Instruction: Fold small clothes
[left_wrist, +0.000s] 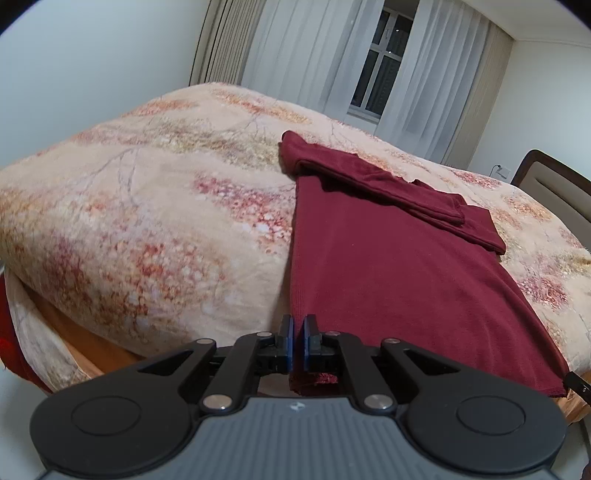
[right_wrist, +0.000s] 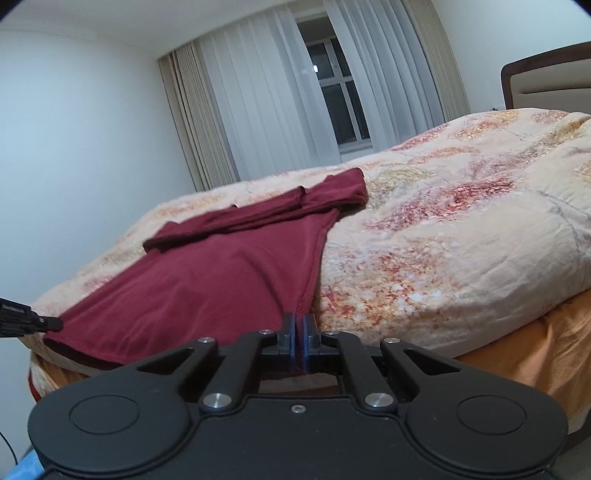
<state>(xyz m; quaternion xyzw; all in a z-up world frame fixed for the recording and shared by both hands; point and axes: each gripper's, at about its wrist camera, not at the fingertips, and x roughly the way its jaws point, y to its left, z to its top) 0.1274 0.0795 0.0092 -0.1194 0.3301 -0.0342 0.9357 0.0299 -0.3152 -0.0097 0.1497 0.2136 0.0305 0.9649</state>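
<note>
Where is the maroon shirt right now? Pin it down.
The maroon shirt lies flat on the floral bedspread, sleeves folded across its far end, hem at the near bed edge by both grippers.

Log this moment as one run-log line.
step: bottom-hem grasp | left gripper: shut on shirt hem corner | right gripper: shut on opposite hem corner | maroon shirt: flat on bed, sleeves folded in

Floral-blanketed bed (left_wrist: 147, 206), maroon shirt (left_wrist: 369, 258) flat on top

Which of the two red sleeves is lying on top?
The narrower sleeve, whose cuff stops short; the other sleeve has its cuff poking out from under it.
</note>
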